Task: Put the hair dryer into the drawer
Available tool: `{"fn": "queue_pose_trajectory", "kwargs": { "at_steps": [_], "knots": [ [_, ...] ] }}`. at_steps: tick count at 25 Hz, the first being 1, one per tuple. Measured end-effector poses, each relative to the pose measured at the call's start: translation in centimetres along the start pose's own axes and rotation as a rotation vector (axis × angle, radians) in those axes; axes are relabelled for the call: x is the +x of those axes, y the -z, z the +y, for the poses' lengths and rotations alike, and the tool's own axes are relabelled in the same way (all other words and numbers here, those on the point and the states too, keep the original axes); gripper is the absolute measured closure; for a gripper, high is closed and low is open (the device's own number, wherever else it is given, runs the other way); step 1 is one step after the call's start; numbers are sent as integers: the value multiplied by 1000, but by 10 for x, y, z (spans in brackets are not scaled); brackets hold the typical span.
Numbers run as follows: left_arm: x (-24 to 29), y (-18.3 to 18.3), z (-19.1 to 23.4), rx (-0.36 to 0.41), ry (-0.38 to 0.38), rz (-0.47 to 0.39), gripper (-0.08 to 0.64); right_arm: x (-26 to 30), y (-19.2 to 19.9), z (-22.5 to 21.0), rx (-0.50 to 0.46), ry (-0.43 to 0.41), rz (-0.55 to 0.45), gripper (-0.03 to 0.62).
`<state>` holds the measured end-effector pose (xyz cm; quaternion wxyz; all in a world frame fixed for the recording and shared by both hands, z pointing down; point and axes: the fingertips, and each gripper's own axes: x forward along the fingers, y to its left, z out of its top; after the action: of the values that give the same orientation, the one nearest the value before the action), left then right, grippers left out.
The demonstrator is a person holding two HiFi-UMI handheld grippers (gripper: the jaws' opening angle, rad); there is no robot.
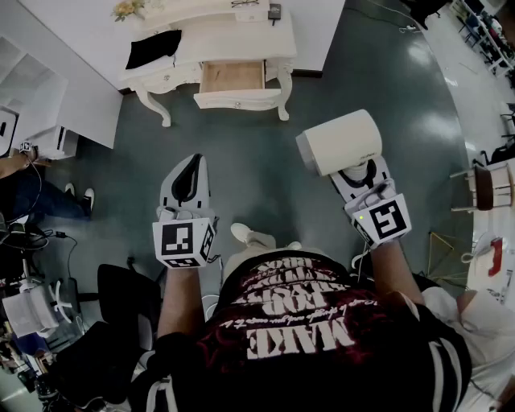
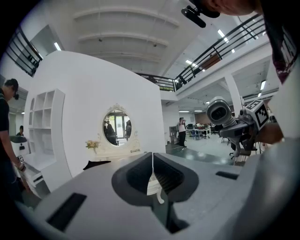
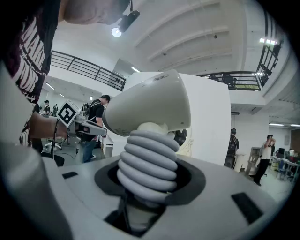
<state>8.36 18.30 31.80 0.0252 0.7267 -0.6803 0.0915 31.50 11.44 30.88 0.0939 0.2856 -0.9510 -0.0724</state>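
The cream hair dryer (image 1: 342,143) is up in the air at the right, and my right gripper (image 1: 358,179) is shut on its grey ribbed handle (image 3: 149,161). Its barrel (image 3: 150,108) lies crosswise above the jaws. My left gripper (image 1: 191,165) is held level beside it, shut with nothing in it; the two dark pads (image 2: 165,174) meet along a seam. Ahead across the floor stands a white dressing table (image 1: 233,44) with its drawer (image 1: 232,76) pulled open, showing a bare wooden bottom. From the left gripper view the hair dryer (image 2: 219,111) appears at the right.
A black cloth (image 1: 153,47) and flowers (image 1: 127,8) lie on the table top, with an oval mirror (image 2: 117,127) behind. White shelving (image 1: 32,96) and a person (image 1: 24,193) are at the left. A stool (image 1: 483,187) stands at the right, and a black chair (image 1: 121,298) is behind left.
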Motion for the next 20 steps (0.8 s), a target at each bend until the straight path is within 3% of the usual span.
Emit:
{"fn": "queue_pose_trajectory", "kwargs": {
  "at_steps": [10, 20],
  "knots": [
    [-76, 21, -31, 13, -91, 54, 548, -46, 6, 23, 54, -55, -37, 396],
    [-86, 9, -19, 24, -40, 2, 548, -41, -9, 51, 67, -61, -61, 397]
  ]
}}
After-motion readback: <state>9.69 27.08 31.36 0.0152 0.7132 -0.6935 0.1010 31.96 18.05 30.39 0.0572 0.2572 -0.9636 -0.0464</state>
